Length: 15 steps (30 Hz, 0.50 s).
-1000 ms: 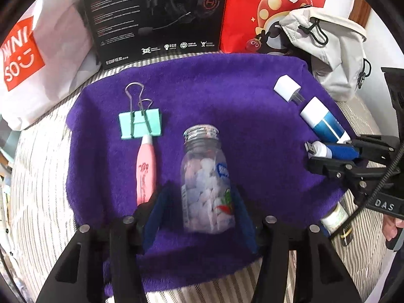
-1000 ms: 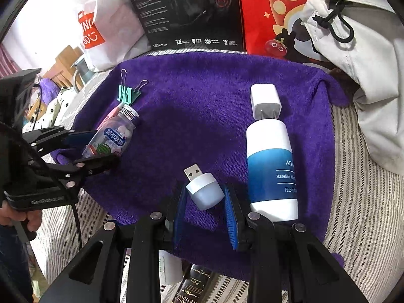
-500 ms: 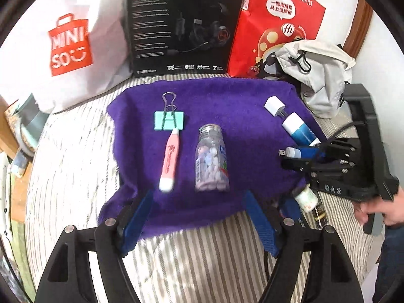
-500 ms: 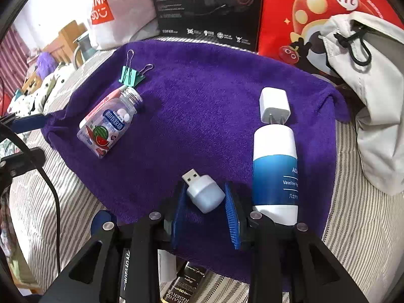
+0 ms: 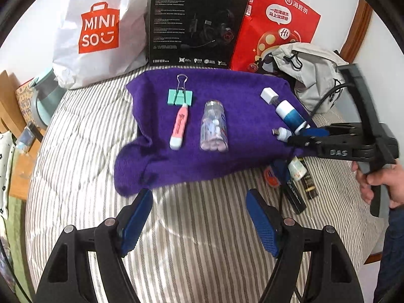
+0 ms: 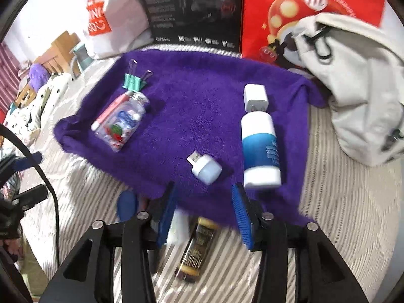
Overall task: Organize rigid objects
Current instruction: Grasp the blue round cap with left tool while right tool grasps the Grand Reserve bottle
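On the purple towel (image 5: 227,151) spread over the striped bed (image 5: 101,151), the hard items lie in two tidy groups. To one side a mint binder clip (image 5: 179,97) sits just above a pink pen (image 5: 179,126), with a clear pill bottle (image 5: 214,126) lying parallel beside the pen. Well apart, on the other side, a white charger plug (image 6: 255,96) touches the cap end of a blue-and-white lotion bottle (image 6: 260,149), and a small pale USB plug (image 6: 205,168) lies free just beside that bottle. Lining them up lengthwise looks deliberate, so smooth plastic cylinders do not roll on the plush pile.

The right tool (image 6: 202,212) hangs at the towel's near edge with its blue-padded jaws apart and nothing between them. The left tool (image 5: 199,217) is spread wide and empty over bare bedding.

Off the towel's near edge lie a dark flat box (image 6: 197,250) and other small items, likely not yet sorted. Behind stand a white shopping bag (image 5: 98,30), a black box (image 5: 197,22), a red paper bag (image 5: 277,20) and a grey fabric bag (image 6: 353,88).
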Motion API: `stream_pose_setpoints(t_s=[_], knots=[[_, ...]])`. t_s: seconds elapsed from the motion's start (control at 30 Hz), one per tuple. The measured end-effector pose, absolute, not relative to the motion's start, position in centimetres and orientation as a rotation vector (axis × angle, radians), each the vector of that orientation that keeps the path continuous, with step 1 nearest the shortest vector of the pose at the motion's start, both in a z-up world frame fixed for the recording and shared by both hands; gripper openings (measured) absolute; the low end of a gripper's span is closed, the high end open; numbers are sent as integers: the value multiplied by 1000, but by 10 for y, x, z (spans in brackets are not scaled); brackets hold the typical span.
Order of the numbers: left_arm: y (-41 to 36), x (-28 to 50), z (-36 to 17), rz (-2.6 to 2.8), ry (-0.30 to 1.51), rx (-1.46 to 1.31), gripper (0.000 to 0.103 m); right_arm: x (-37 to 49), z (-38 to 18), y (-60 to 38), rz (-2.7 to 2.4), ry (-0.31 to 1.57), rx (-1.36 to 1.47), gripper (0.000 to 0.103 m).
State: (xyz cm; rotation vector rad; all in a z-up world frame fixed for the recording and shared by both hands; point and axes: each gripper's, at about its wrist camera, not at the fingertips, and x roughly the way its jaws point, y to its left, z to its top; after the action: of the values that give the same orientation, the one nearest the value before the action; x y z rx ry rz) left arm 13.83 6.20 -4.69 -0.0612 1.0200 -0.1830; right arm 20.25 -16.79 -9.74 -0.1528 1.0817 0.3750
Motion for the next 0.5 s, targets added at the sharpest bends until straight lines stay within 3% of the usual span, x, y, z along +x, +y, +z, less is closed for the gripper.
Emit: stream_pose_setpoints(t_s=[0.5], knots=[[18,136,-71,-205,1029,-132,75,74,-85,-245,270,1021,-25,63]])
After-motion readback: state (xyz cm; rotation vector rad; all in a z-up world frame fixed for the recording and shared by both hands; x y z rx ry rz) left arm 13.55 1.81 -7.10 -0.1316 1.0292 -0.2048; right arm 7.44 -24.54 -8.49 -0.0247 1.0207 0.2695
